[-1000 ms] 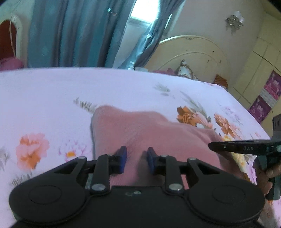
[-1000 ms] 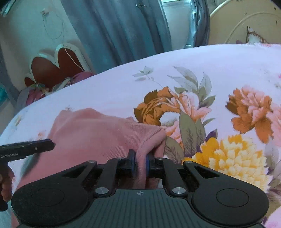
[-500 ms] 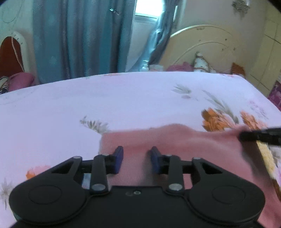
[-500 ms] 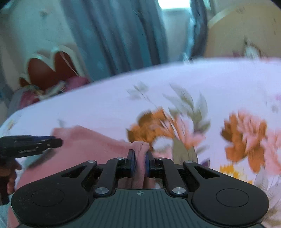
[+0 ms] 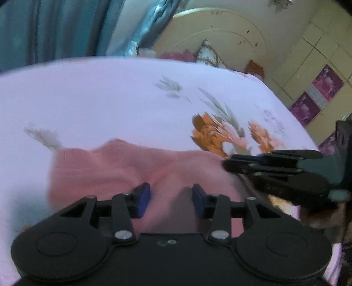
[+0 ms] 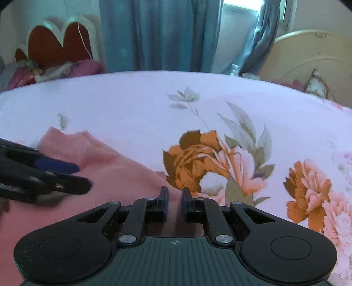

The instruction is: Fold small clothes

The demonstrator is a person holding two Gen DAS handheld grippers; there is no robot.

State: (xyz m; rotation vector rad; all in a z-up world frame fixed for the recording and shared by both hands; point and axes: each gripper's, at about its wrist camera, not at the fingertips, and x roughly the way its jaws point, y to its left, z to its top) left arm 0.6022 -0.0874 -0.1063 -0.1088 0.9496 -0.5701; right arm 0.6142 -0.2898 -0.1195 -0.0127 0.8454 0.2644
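Having just opened off the pink garment [image 5: 123,169] on the bed [image 5: 110,99], the left gripper [image 5: 171,199] leaves the fold lying there, while the right gripper [image 6: 175,203] pinches its edge.

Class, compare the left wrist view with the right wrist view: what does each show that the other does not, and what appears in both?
Only the left wrist view shows the cupboard doors with purple posters. Only the right wrist view shows the red scalloped headboard and the window. Both show the pink garment on the floral bedsheet, the blue curtains, the cream headboard, the left gripper open over the garment, and the right gripper shut on its edge.
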